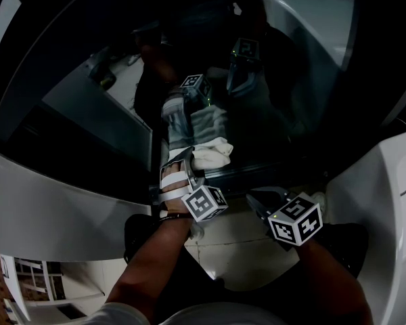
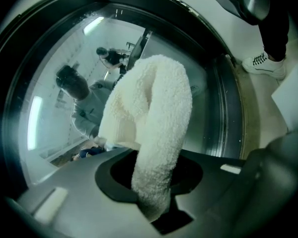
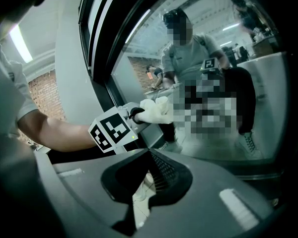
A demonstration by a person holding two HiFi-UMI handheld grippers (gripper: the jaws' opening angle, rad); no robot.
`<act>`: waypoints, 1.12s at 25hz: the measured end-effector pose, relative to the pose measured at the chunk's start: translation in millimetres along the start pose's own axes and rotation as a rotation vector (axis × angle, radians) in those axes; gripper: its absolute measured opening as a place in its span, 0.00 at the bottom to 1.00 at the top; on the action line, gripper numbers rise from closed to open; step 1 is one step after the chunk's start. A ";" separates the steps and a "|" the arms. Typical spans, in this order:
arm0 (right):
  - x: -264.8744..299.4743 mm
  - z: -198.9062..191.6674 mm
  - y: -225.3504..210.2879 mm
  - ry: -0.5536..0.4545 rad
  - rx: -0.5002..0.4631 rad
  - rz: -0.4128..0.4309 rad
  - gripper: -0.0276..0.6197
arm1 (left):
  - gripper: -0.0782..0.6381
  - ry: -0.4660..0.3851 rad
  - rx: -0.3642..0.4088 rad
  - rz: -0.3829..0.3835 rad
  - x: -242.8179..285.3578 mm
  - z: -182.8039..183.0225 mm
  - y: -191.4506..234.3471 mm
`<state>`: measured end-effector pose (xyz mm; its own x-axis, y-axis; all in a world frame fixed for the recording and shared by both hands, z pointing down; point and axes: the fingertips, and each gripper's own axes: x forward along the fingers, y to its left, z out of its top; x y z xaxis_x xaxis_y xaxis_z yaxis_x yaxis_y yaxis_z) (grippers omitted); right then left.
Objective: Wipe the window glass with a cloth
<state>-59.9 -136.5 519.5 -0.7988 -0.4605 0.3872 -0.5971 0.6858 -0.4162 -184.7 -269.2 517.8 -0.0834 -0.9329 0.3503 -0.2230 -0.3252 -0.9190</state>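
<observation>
Dark reflective window glass [image 1: 277, 114], fluffy white terry cloth [image 2: 154, 113] clamped in left gripper [image 2: 151, 202], right gripper [image 3: 150, 157] at its 4 o'clock, closed, empty

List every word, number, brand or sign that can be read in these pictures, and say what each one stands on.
None: no word, number or brand can be read in any view.
On the left marker cube: black-and-white square patterns only, no letters.
On the right marker cube: the same, patterns only.
On the white shoe and the cloth: no print can be made out.
</observation>
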 end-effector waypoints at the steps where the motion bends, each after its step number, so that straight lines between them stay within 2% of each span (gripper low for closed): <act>1: 0.0 -0.1 0.1 0.001 0.001 0.001 0.04 | 0.28 0.001 -0.002 -0.005 0.6 -0.1 -1.3; 14: 0.8 -2.3 -1.1 0.009 0.007 0.002 0.04 | 0.28 0.021 -0.012 -0.080 7.1 -1.9 -19.5; 28: 0.8 -3.8 -1.5 0.013 0.011 0.004 0.04 | 0.28 0.042 -0.012 -0.128 11.6 -5.7 -34.3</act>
<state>-59.4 -135.7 523.6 -0.8001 -0.4507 0.3960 -0.5949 0.6810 -0.4269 -183.6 -268.0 554.5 -0.0944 -0.8763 0.4724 -0.2456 -0.4393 -0.8641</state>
